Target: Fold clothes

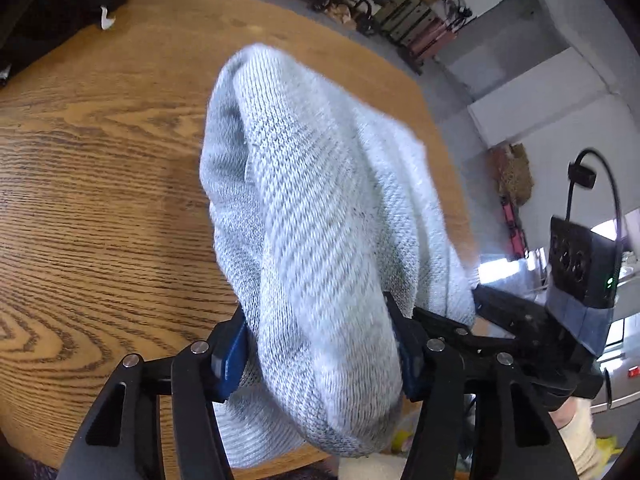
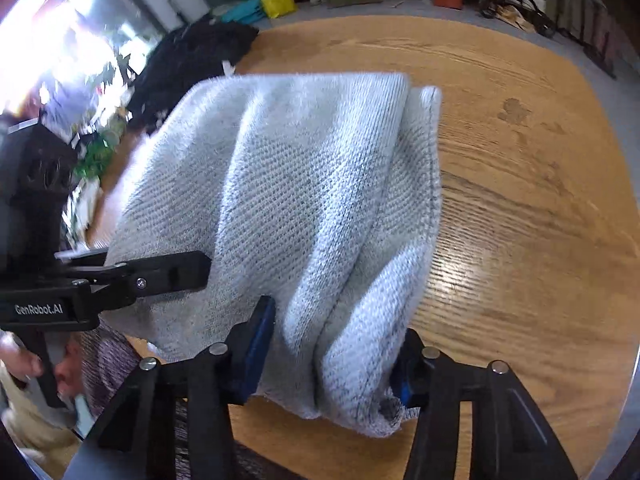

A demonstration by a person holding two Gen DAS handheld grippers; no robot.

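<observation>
- The left gripper (image 1: 320,344) pinched a thick bunch of the grey knit (image 1: 320,200), jaws half closed on the bulk.
- The right gripper (image 2: 332,356) clamped another bunch likewise, just beside it.
- Held so, the knit hung above the table (image 1: 100,160), likely so that it could be carried over and laid down folded.
- A dark garment (image 2: 188,64) lay at the far left.

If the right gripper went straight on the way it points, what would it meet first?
The right gripper already has the grey knitted garment bunched between its fingers, so more of that cloth comes first. Past it lies the wooden table; depth is unclear.
</observation>
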